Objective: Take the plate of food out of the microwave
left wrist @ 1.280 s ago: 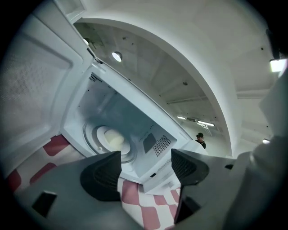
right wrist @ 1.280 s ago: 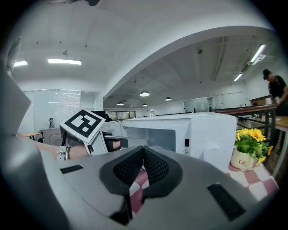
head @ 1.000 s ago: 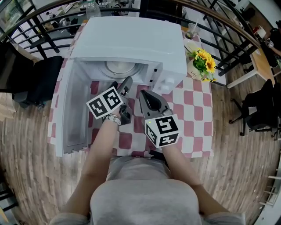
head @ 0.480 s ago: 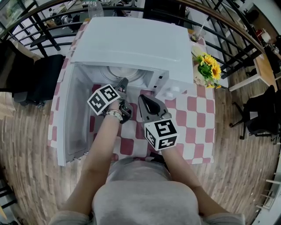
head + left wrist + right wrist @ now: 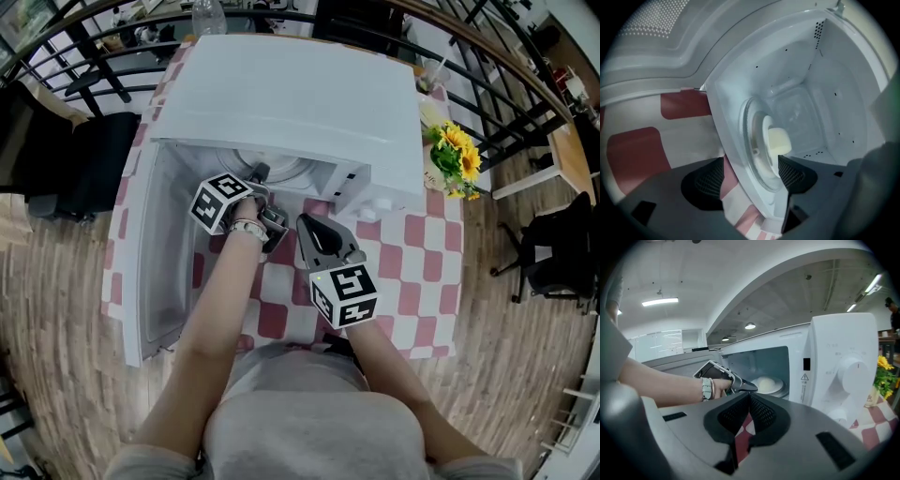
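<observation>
While the door stands open, microwave: on checked tabletop.
Plate of food: inside, on the turntable.
Left tool: released, at cavity mouth, near the plate.
Right tool: clenched, empty, outside.

one microwave, one plate, two tongs

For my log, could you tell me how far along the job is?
Done: the microwave door stands open. In hand: the left gripper, jaws apart, reaches toward the plate of food, not gripping it. Left: grip it and bring it out. The right gripper is shut, outside.
</observation>
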`<state>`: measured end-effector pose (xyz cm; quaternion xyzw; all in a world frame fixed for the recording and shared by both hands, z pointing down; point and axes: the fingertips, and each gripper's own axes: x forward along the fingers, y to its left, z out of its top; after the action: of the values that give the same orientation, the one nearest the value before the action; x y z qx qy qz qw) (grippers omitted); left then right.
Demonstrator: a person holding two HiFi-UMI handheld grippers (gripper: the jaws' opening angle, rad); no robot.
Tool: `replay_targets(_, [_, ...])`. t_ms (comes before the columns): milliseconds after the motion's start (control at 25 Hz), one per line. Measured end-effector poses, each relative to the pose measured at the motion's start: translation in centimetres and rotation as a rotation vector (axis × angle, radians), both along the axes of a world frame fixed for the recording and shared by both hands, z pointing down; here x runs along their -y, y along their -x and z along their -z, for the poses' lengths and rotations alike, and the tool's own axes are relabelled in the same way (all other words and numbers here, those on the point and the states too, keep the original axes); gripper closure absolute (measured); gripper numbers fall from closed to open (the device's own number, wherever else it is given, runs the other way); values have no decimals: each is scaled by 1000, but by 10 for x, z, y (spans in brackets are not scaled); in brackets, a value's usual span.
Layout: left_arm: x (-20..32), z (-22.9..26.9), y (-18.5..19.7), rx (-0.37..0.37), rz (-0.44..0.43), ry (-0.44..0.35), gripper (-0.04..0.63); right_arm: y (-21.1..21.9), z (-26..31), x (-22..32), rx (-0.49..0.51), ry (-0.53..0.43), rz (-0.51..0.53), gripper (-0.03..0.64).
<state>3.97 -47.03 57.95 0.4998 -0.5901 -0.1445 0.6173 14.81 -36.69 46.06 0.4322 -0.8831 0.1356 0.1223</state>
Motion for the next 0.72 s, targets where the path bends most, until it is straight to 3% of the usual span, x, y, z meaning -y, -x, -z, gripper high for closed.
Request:
replay_targets(400, [14, -14, -2, -25, 54, 110, 249, -1, -14, 0, -24, 26, 8, 592])
replay_targets(720, [14, -16, -2, -49, 69, 121, 249, -2, -16, 1, -22, 32, 4, 592])
